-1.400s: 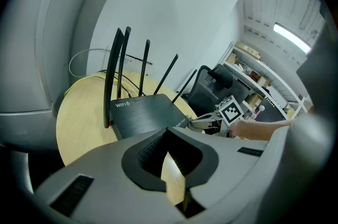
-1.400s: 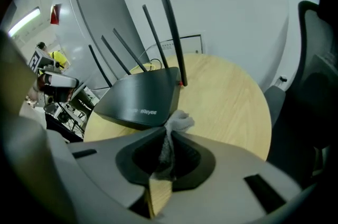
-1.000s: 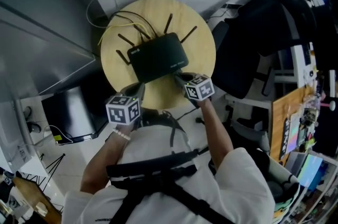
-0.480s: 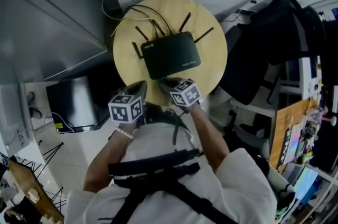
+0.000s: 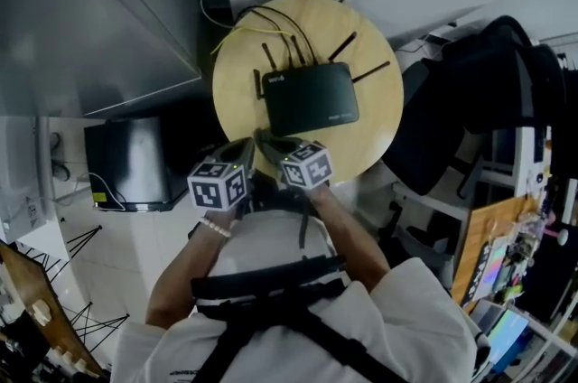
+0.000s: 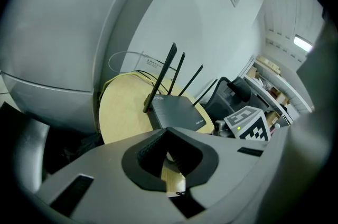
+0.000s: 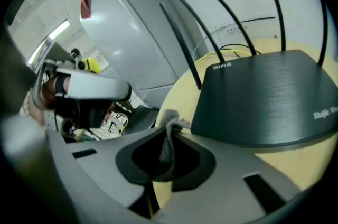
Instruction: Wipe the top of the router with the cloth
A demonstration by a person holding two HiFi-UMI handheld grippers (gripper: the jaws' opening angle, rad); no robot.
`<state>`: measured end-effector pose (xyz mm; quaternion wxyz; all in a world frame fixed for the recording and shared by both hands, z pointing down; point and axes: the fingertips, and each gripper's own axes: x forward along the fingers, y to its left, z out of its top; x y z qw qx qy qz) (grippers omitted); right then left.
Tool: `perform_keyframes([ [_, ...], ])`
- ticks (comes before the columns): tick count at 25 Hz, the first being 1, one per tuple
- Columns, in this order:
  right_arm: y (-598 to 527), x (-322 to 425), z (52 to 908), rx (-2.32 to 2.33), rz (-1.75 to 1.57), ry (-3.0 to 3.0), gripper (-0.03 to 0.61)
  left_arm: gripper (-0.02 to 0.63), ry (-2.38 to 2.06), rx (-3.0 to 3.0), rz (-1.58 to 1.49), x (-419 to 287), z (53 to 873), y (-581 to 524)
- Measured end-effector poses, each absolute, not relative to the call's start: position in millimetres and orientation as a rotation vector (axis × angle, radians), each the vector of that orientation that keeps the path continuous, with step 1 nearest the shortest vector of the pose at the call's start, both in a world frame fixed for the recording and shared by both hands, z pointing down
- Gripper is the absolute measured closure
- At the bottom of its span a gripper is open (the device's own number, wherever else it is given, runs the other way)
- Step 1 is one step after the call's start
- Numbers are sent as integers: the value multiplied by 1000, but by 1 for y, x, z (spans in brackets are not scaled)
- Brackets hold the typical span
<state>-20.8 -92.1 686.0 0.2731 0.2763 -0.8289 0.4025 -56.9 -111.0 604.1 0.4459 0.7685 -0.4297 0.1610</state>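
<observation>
Right gripper [image 7: 171,128] first: its fingers [image 7: 231,160] are pinched tight on a little grey cloth [image 7: 168,145], with a tuft of it poking out past the tips. That tuft sits just beside the router's [image 7: 269,96] near-left corner, low down by the counter [image 7: 178,95]. I honestly can't tell if it's touching the casing, but it's not up on the top surface.

Left gripper [image 6: 168,132]: its fingers [image 6: 105,165] are closed too, tips meeting, and as far as I can see there's nothing in them, just the wood showing through the gap behind. It points at the router from a bit further left and a bit further back.

From the head view, the router [image 5: 310,98] lies flat around the middle of the round counter [image 5: 372,135]. Its long axis runs left-right, slightly skewed, and the antennas and cables are all along the far edge. Both grippers sit at the counter's near-left edge, with the right [image 5: 267,141] closer to the router than the left [image 5: 242,147].

So the bit that matters: the top lies up, far and to the right of the cloth. My guess is the right hand needs to lift over that near edge, then sweep right along the long side, staying clear of the antennas. Wiping doesn't look started.
</observation>
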Motion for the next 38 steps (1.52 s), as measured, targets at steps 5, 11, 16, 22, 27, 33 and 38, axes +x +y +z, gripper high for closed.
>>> perform_keyframes([
  [5, -134, -27, 664, 1026, 1179, -2108, 538, 617, -1110, 1877, 367, -74, 602, -116],
  [11, -165, -34, 670, 1221, 1316, -1961, 538, 617, -1155, 1842, 337, -92, 601, -122],
  [16, -178, -24, 683, 1405, 1415, -1809, 538, 617, -1182, 1816, 316, -105, 601, -125],
  [22, -176, -26, 684, 1452, 1477, -1769, 538, 617, -1180, 1810, 304, -104, 598, -127],
  [27, -151, -21, 681, 1401, 1501, -1775, 538, 617, -1163, 1810, 313, -96, 602, -122],
  [33, -116, -10, 681, 1387, 1520, -1768, 538, 617, -1129, 1821, 330, -80, 605, -109],
  [38, -91, 5, 684, 1376, 1551, -1770, 538, 617, -1117, 1840, 341, -66, 603, -93],
])
